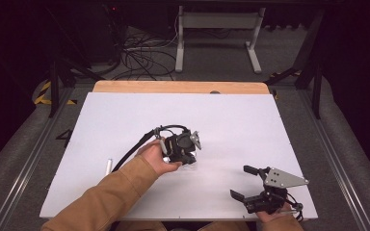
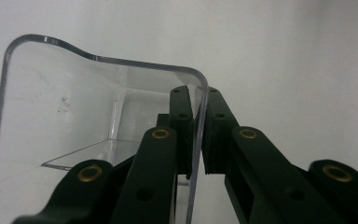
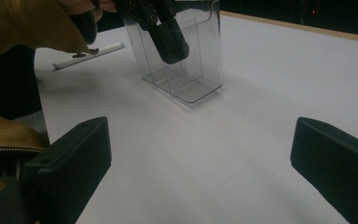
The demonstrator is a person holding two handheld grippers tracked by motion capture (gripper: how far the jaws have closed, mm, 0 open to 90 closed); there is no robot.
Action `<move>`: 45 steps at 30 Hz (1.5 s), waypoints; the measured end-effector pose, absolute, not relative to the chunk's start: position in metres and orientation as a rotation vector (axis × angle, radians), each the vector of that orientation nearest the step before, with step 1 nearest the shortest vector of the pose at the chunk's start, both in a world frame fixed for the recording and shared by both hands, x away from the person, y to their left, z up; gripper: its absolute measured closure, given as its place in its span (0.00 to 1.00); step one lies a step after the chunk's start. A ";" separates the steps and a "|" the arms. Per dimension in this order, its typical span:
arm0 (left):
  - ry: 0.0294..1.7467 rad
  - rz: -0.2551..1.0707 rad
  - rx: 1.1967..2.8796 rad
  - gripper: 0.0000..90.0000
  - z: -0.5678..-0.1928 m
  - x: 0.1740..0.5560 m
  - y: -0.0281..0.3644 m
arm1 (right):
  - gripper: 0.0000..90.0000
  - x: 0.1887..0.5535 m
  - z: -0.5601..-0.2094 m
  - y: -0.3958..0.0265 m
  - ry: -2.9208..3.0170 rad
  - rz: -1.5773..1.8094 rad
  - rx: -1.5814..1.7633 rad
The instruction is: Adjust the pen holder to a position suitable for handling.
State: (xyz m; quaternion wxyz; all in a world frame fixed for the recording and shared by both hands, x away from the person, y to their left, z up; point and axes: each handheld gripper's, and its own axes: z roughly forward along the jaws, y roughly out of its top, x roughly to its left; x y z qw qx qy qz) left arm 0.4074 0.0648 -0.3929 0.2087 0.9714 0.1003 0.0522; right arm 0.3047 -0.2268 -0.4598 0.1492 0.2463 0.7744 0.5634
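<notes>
Nearest me, the right gripper [image 1: 250, 185] waits wide open and empty at the table's [image 1: 125, 110] front edge, while the left gripper [image 2: 198, 135] pinches one wall of the clear plastic holder [image 3: 186, 56] mid-table, probably to steady it upright, a white stick [image 3: 89, 54] lying nearby.

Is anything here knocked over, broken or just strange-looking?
Nothing looks wrong. The clear plastic holder stands upright on the white table, with the left gripper clamped on one wall. A white pen-like stick lies flat nearby. The right gripper rests open.
</notes>
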 end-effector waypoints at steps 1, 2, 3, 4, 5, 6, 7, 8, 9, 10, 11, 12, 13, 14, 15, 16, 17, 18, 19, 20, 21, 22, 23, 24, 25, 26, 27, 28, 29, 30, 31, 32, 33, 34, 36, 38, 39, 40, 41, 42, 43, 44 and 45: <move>0.283 0.145 2.702 0.94 -0.393 0.407 0.064 | 0.06 0.305 -0.460 -0.227 2.226 1.619 0.707; 0.281 0.143 2.701 0.94 -0.394 0.407 0.064 | 0.06 0.305 -0.460 -0.227 2.226 1.618 0.707; 0.284 0.135 2.701 0.94 -0.395 0.407 0.063 | 0.06 0.305 -0.460 -0.227 2.227 1.618 0.706; 0.277 0.133 2.702 0.94 -0.395 0.407 0.063 | 0.06 0.305 -0.460 -0.227 2.227 1.617 0.706; 0.272 0.130 2.704 0.93 -0.395 0.407 0.063 | 0.06 0.305 -0.460 -0.227 2.228 1.618 0.707; 0.278 0.128 2.704 0.93 -0.396 0.406 0.062 | 0.06 0.305 -0.460 -0.227 2.227 1.619 0.707; 0.281 0.126 2.705 0.93 -0.396 0.406 0.062 | 0.06 0.305 -0.460 -0.227 2.227 1.621 0.708; 0.288 0.125 2.697 0.93 -0.397 0.406 0.061 | 0.06 0.305 -0.460 -0.227 2.227 1.621 0.708; 0.285 0.126 2.702 0.93 -0.397 0.407 0.061 | 0.06 0.305 -0.460 -0.227 2.228 1.621 0.708; 0.281 0.130 2.705 0.92 -0.397 0.407 0.060 | 0.06 0.305 -0.460 -0.227 2.229 1.621 0.708; 0.284 0.135 2.711 0.92 -0.397 0.407 0.060 | 0.06 0.305 -0.460 -0.227 2.229 1.622 0.708; 0.289 0.138 2.709 0.92 -0.398 0.406 0.059 | 0.06 0.305 -0.460 -0.227 2.229 1.623 0.709; 0.292 0.138 2.708 0.92 -0.398 0.407 0.058 | 0.06 0.305 -0.460 -0.227 2.229 1.624 0.707; 0.295 0.143 2.708 0.92 -0.397 0.407 0.058 | 0.06 0.305 -0.460 -0.227 2.229 1.624 0.706; 0.303 0.146 2.705 0.92 -0.397 0.407 0.058 | 0.06 0.305 -0.460 -0.227 2.229 1.625 0.706; 0.308 0.147 2.702 0.92 -0.397 0.408 0.058 | 0.06 0.305 -0.460 -0.227 2.230 1.624 0.705; 0.314 0.144 2.700 0.92 -0.397 0.408 0.058 | 0.06 0.306 -0.460 -0.227 2.229 1.624 0.705; 0.314 0.145 2.701 0.92 -0.397 0.408 0.058 | 0.06 0.306 -0.460 -0.227 2.229 1.627 0.704; 0.313 0.145 2.701 0.92 -0.397 0.408 0.058 | 0.06 0.306 -0.460 -0.227 2.229 1.627 0.705; 0.302 0.149 2.706 0.92 -0.397 0.408 0.058 | 0.06 0.306 -0.460 -0.227 2.231 1.626 0.705; 0.302 0.147 2.706 0.93 -0.397 0.408 0.058 | 0.06 0.306 -0.461 -0.227 2.232 1.626 0.704; 0.299 0.141 2.703 0.93 -0.397 0.407 0.058 | 0.06 0.306 -0.461 -0.227 2.231 1.626 0.703; 0.292 0.130 2.702 0.93 -0.397 0.407 0.058 | 0.06 0.306 -0.461 -0.227 2.231 1.627 0.707; 0.284 0.126 2.705 0.93 -0.397 0.407 0.059 | 0.06 0.306 -0.461 -0.227 2.231 1.628 0.707; 0.280 0.122 2.706 0.93 -0.397 0.407 0.059 | 0.06 0.306 -0.461 -0.227 2.232 1.628 0.707; 0.281 0.118 2.700 0.93 -0.398 0.406 0.059 | 0.06 0.306 -0.461 -0.227 2.233 1.628 0.707; 0.268 0.118 2.706 0.93 -0.397 0.406 0.059 | 0.06 0.306 -0.461 -0.227 2.233 1.629 0.704; 0.269 0.120 2.702 0.93 -0.398 0.406 0.059 | 0.06 0.306 -0.461 -0.227 2.234 1.629 0.704; 0.276 0.119 2.700 0.93 -0.398 0.406 0.059 | 0.06 0.306 -0.461 -0.226 2.236 1.628 0.706; 0.279 0.121 2.699 0.92 -0.398 0.406 0.059 | 0.06 0.307 -0.461 -0.226 2.237 1.628 0.706; 0.287 0.125 2.694 0.92 -0.398 0.406 0.059 | 0.06 0.307 -0.461 -0.226 2.237 1.628 0.706; 0.282 0.125 2.688 0.89 -0.397 0.407 0.060 | 0.06 0.306 -0.461 -0.226 2.238 1.627 0.706; 0.303 0.115 2.675 0.85 -0.396 0.406 0.060 | 0.06 0.306 -0.461 -0.226 2.238 1.628 0.705; 0.304 0.114 2.671 0.82 -0.395 0.405 0.061 | 0.06 0.306 -0.461 -0.226 2.237 1.628 0.704; 0.302 0.137 2.659 0.76 -0.391 0.403 0.062 | 0.06 0.306 -0.461 -0.226 2.236 1.629 0.706; 0.305 0.169 2.642 0.71 -0.386 0.400 0.065 | 0.06 0.307 -0.461 -0.226 2.238 1.629 0.704; 0.317 0.178 2.625 0.68 -0.383 0.399 0.067 | 0.06 0.307 -0.461 -0.226 2.237 1.630 0.703; 0.324 0.190 2.607 0.66 -0.380 0.398 0.069 | 0.06 0.307 -0.461 -0.226 2.236 1.630 0.703; 0.329 0.198 2.589 0.63 -0.377 0.397 0.072 | 0.06 0.307 -0.461 -0.226 2.236 1.631 0.703; 0.335 0.207 2.573 0.61 -0.373 0.396 0.075 | 0.06 0.307 -0.461 -0.226 2.236 1.629 0.704; 0.340 0.219 2.550 0.58 -0.369 0.395 0.077 | 0.06 0.307 -0.461 -0.227 2.237 1.628 0.705; 0.343 0.226 2.530 0.56 -0.366 0.395 0.081 | 0.06 0.307 -0.461 -0.227 2.235 1.629 0.705; 0.347 0.229 2.507 0.54 -0.362 0.394 0.084 | 0.06 0.307 -0.461 -0.227 2.233 1.630 0.707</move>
